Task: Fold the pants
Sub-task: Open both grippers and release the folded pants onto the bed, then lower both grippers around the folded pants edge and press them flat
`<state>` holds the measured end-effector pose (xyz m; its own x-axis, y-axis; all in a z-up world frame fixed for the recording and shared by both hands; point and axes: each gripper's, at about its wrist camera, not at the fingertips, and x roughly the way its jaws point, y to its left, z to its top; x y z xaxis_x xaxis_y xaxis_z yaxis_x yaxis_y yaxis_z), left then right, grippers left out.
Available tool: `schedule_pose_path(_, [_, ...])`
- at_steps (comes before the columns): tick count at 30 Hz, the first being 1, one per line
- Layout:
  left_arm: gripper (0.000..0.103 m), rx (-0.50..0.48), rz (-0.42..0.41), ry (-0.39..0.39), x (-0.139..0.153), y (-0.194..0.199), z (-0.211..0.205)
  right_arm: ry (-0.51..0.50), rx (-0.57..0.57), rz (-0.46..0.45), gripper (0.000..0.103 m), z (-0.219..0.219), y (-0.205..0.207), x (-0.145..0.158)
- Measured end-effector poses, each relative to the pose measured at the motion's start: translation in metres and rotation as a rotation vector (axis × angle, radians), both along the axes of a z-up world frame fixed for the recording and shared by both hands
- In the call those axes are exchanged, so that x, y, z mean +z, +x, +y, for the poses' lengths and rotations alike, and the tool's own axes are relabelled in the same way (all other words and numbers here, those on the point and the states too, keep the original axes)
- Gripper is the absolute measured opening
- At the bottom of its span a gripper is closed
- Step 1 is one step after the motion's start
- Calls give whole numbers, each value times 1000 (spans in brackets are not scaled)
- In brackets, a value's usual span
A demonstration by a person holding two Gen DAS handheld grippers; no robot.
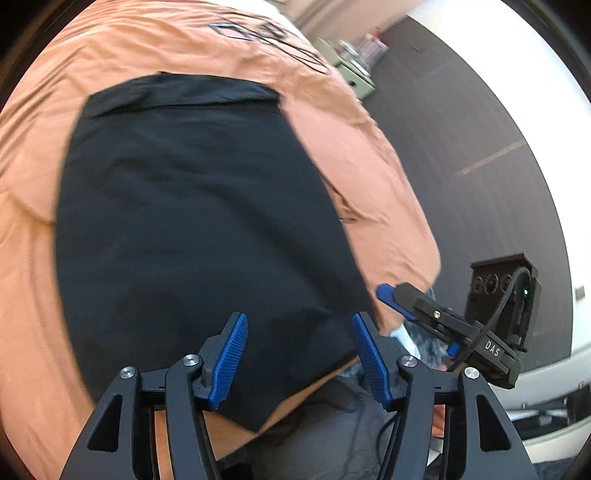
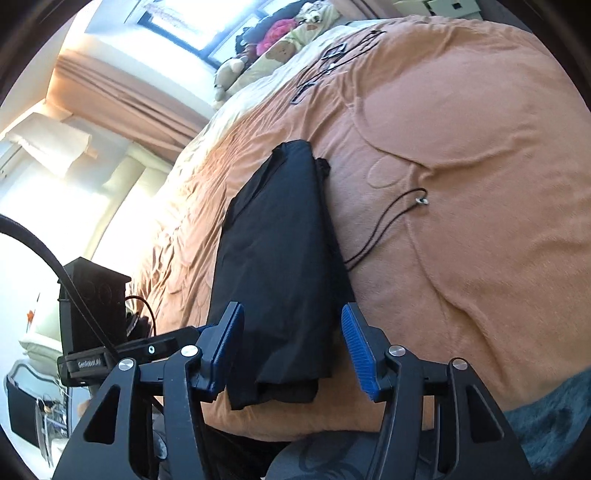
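Note:
Black folded pants (image 1: 192, 229) lie flat on an orange bedspread (image 1: 351, 147). My left gripper (image 1: 299, 321) hovers over their near edge, jaws apart, pads off the cloth. To its right a blue finger (image 1: 391, 301) of my right gripper reaches toward the pants' right edge. In the right wrist view the pants (image 2: 280, 251) run away from me as a long narrow stack. My right gripper (image 2: 292, 314) stands open astride their near end without pressing on it. A thin black drawstring (image 2: 384, 229) trails from the pants onto the bedspread (image 2: 480, 184).
Plush toys and pillows (image 2: 280, 33) pile up at the bed's head under a bright window. Loose black cables (image 2: 332, 55) lie on the far part of the bed. Dark floor (image 1: 461, 129) and a pale cabinet (image 1: 354, 74) lie beyond the bed's right edge.

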<state>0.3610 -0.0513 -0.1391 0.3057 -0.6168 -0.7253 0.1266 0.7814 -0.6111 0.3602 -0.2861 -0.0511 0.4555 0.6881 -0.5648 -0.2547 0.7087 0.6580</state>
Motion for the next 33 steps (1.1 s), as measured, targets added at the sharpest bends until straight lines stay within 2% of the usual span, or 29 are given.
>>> schedule_pose_path(3, [61, 63, 4, 23, -2, -3, 21, -47, 15, 26, 51, 12, 8, -8])
schedule_pose_path(5, [61, 99, 5, 32, -3, -4, 32, -81, 39, 34, 25, 18, 12, -13])
schedule_pose_path(6, [61, 117, 6, 33, -4, -5, 40, -105, 51, 45, 20, 22, 15, -18])
schedule_pose_path(7, [61, 130, 6, 32, -4, -3, 49, -119, 57, 49, 10, 24, 16, -19])
schedule_pose_path(12, [61, 195, 23, 39, -10, -10, 74, -176, 82, 79, 6, 31, 17, -28])
schedule_pose_path(18, [61, 263, 53, 30, -20, -16, 109, -158, 99, 64, 8, 19, 17, -14])
schedule_pose_path(19, [61, 276, 57, 29, -21, -17, 113, -159, 93, 50, 12, 18, 19, -9])
schedule_pose_path(21, [61, 297, 63, 27, -25, -19, 120, -154, 85, 25, 29, 16, 24, -3])
schedule_pose_path(22, [61, 306, 68, 24, -26, -20, 124, -149, 85, 11, 45, 16, 28, 0])
schedule_pose_path(23, [62, 315, 73, 17, -28, -20, 127, -149, 85, 1, 53, 16, 30, 1])
schedule_pose_path(25, [62, 328, 85, 2, -32, -21, 133, -157, 90, -17, 53, 20, 39, 4])
schedule_pose_path(33, [62, 356, 136, -69, -49, -16, 144, -180, 145, 18, 53, 41, 78, -11])
